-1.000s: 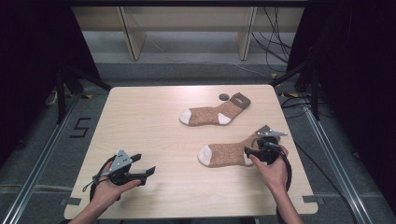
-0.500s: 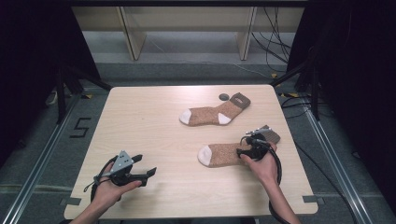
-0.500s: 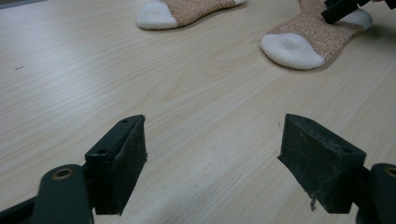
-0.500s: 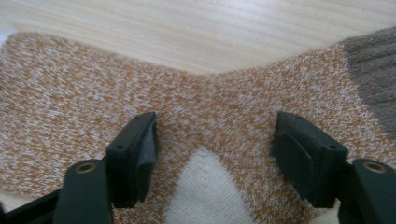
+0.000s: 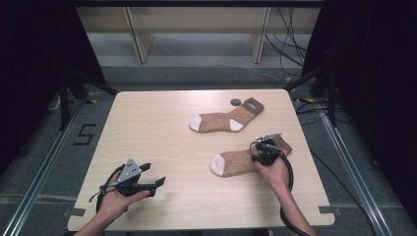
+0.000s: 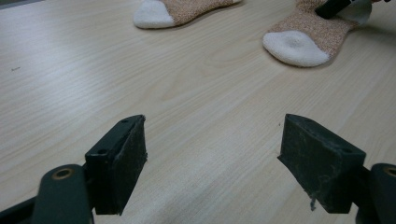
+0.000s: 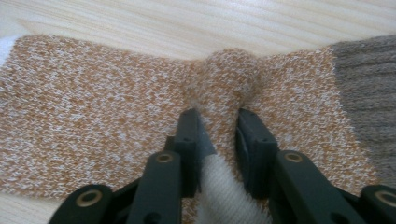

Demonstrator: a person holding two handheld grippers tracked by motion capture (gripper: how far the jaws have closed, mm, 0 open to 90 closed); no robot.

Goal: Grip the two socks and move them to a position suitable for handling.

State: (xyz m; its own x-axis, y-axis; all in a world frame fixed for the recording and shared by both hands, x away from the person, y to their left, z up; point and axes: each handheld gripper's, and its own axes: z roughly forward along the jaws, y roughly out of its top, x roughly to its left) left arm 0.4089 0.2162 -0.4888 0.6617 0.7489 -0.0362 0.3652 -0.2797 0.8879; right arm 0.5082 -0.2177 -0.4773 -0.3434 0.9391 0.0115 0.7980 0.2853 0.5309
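Observation:
Two orange-speckled socks with white toes and brown cuffs lie on the wooden table (image 5: 162,118). The far sock (image 5: 221,119) lies flat toward the back. The near sock (image 5: 236,161) lies at the front right. My right gripper (image 5: 259,156) sits on its heel; its jaws have just been closing and now pinch a raised fold of the near sock (image 7: 219,100), white heel fabric bunched between the pads. My left gripper (image 5: 156,183) rests at the front left, jaws wide open over bare wood (image 6: 212,154), with nothing between them. Both socks' white toes (image 6: 295,48) lie ahead of it.
A small dark round object (image 5: 235,102) lies near the far sock's cuff. Cables trail from both grippers. The table's right edge (image 5: 314,162) runs close to my right hand. Dark frame posts and floor rails surround the table.
My right gripper slid left onto the near sock's heel and its jaws closed on a fold of the fabric. The left gripper stayed put.

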